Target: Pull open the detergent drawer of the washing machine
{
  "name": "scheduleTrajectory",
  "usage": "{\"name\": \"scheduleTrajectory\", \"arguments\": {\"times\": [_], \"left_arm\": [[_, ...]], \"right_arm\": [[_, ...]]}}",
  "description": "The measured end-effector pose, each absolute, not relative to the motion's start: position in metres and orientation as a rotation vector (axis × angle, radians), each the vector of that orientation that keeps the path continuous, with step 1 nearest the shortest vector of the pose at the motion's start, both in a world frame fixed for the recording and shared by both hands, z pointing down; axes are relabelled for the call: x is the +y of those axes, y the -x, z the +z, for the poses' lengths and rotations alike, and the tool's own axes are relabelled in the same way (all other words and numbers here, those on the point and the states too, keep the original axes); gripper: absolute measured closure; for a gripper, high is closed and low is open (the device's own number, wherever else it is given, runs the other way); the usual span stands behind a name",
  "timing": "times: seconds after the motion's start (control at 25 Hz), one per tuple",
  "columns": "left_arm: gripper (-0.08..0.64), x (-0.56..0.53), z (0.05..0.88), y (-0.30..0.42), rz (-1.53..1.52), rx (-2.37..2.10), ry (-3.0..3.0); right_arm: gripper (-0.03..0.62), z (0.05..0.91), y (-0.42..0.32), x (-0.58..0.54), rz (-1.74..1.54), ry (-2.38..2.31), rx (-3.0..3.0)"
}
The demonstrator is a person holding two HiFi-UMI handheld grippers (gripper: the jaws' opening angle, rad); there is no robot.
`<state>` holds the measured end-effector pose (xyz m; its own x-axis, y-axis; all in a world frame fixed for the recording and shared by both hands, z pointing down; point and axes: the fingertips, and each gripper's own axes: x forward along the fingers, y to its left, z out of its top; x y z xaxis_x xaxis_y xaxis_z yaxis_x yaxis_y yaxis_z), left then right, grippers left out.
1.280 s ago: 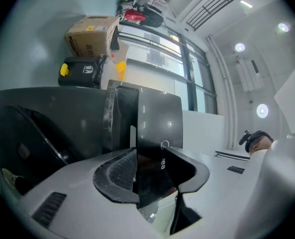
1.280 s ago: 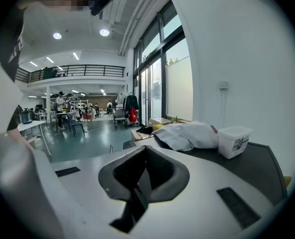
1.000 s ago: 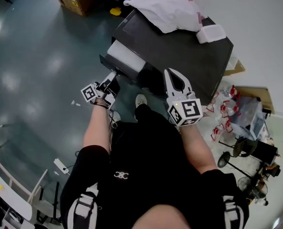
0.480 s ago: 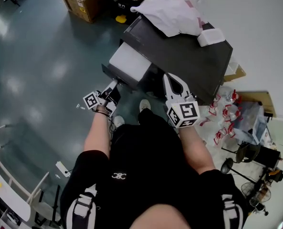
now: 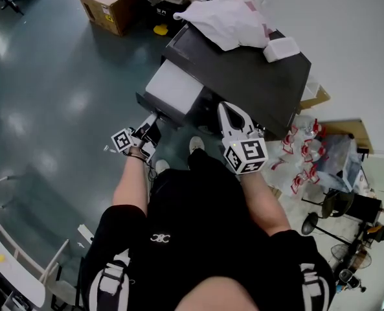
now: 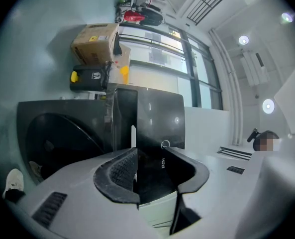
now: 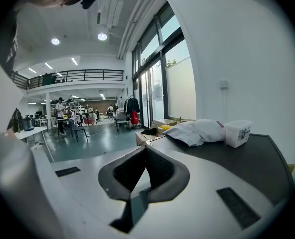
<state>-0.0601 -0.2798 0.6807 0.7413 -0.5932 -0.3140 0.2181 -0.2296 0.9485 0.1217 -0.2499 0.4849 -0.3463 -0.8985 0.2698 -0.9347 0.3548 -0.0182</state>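
Pulled back toward the person since a second ago, the left tongs point(image 5: 146, 127) are clamped on the dark front panel of the drawer point(image 5: 173, 88), whose white top is bared further. The right tongs point(image 5: 229, 111) are held closed and empty beside them. Beyond, the drawer is seen jutting from the upper front corner of the washing machine point(image 5: 243, 70). If pulled harder or askew, it could be yanked past its stop, or the grip on the thin panel could be lost.

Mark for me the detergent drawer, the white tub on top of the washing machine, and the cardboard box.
detergent drawer point(image 5: 172, 88): head view, on its white top face.
white tub point(image 5: 281, 49): head view, on the middle of its lid.
cardboard box point(image 5: 109, 11): head view, on its brown side.
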Motion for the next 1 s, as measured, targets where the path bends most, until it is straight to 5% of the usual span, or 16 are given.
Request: {"name": "scheduleTrajectory", "arguments": {"times": [1.0], "left_arm": [[0.393, -0.216, 0.684, 0.115, -0.765, -0.324, -1.627]], "right_arm": [[0.591, 0.476, -0.092, -0.234, 0.205, -1.662, -2.433]]}}
